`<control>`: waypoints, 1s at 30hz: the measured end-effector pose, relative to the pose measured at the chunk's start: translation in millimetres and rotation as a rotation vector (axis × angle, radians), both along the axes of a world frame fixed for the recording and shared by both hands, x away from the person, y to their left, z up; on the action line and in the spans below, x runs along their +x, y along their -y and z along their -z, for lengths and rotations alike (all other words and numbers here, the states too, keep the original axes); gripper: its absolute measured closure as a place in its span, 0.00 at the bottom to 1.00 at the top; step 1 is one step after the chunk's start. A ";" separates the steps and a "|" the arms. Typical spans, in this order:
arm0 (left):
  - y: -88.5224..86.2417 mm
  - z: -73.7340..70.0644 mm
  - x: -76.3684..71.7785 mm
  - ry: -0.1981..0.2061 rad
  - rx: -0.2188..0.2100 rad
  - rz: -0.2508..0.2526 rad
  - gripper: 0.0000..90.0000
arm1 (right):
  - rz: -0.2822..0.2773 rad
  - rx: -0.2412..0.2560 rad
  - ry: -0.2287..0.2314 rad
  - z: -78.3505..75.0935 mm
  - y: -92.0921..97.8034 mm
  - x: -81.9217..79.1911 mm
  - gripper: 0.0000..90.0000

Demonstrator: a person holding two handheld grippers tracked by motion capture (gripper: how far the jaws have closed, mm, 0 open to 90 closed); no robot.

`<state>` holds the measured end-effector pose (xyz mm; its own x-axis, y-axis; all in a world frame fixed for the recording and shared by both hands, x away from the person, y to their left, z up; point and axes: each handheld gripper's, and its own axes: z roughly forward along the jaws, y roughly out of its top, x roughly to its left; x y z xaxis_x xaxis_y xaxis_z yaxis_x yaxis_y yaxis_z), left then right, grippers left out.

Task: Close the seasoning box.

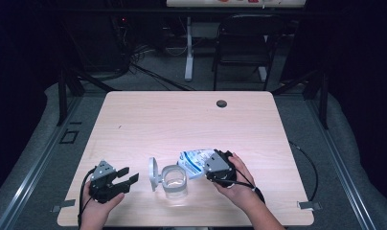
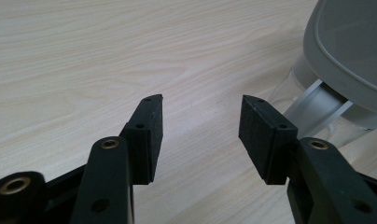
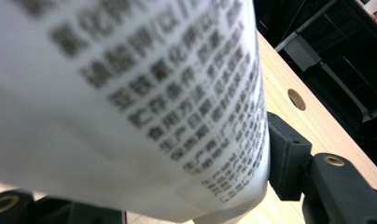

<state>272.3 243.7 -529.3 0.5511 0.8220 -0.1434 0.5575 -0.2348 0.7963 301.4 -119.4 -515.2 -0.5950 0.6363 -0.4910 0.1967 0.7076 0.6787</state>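
Note:
A clear plastic container (image 1: 175, 181) stands near the table's front edge, its grey hinged lid (image 1: 154, 173) swung up on its left side. My right gripper (image 1: 211, 165) is shut on a white printed bag (image 1: 197, 162), held tilted just above and right of the container's mouth. In the right gripper view the bag (image 3: 130, 102) is pressed close, its black print blurred, with one jaw against its right edge. My left gripper (image 1: 128, 175) rests open left of the lid, nothing between its fingers (image 2: 147, 135). The grey lid (image 2: 350, 46) and clear container wall (image 2: 317, 105) sit just right of them.
The light wooden table (image 1: 182, 120) has a round cable hole (image 1: 221, 103) near its far edge. A black folding chair (image 1: 244, 40) and a white desk leg (image 1: 188, 48) stand beyond the table. Cables trail off both grippers at the table's front.

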 end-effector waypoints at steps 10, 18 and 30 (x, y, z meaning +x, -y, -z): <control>-0.3 0.2 0.3 -0.002 0.000 0.002 0.56 | -0.002 -0.036 0.025 2.3 -2.5 0.2 0.48; -0.6 0.0 0.5 0.000 -0.006 0.003 0.56 | -0.002 -0.072 0.030 1.3 -2.9 -0.3 0.48; -0.9 0.4 0.8 0.003 -0.006 0.001 0.56 | -0.009 -0.100 0.049 0.7 -4.4 0.3 0.48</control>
<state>273.0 244.5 -529.7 0.5519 0.8208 -0.1472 0.5553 -0.2301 0.7992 301.7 -115.0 -515.9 -0.5742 0.5772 -0.5806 0.1580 0.7740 0.6132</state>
